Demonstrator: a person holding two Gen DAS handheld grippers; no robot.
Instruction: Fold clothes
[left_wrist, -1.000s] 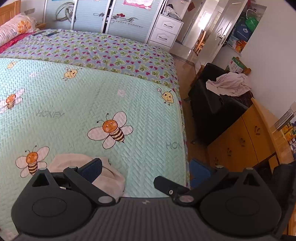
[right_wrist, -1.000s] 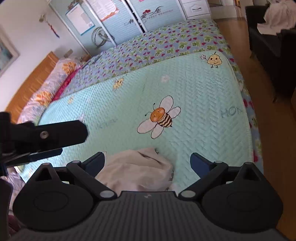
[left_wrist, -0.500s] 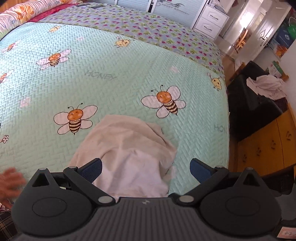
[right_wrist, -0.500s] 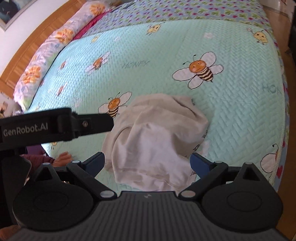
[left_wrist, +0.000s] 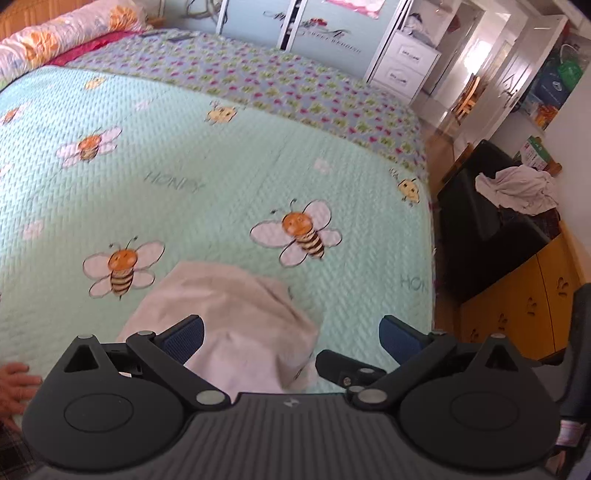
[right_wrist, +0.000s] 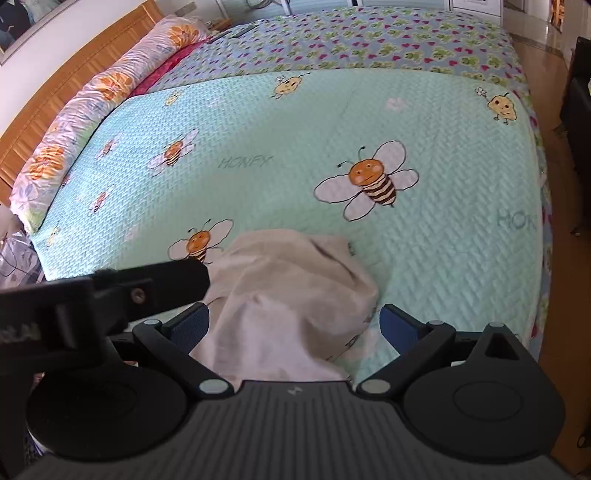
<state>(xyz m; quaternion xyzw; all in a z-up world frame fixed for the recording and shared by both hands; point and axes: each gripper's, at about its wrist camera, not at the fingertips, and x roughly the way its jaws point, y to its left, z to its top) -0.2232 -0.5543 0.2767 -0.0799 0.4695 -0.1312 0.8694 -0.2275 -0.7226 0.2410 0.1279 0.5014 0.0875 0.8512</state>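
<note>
A crumpled off-white garment (left_wrist: 236, 317) lies in a heap near the foot edge of a bed, on a mint-green quilt (left_wrist: 221, 177) printed with cartoon bees. In the left wrist view the heap sits at about 6 o'clock, just ahead of the left gripper (left_wrist: 291, 332), whose blue-padded fingers (left_wrist: 184, 334) are spread wide and hold nothing. The right gripper (right_wrist: 293, 325) is likewise spread and empty, with the garment (right_wrist: 291, 295) between and beyond its fingers. At 9 o'clock in that view, the black body of the left gripper (right_wrist: 110, 295) juts in. Folding appears not yet begun: this looks like the approach. The next move likely calls for finding an edge or corner and pinching it to spread the cloth flat.
</note>
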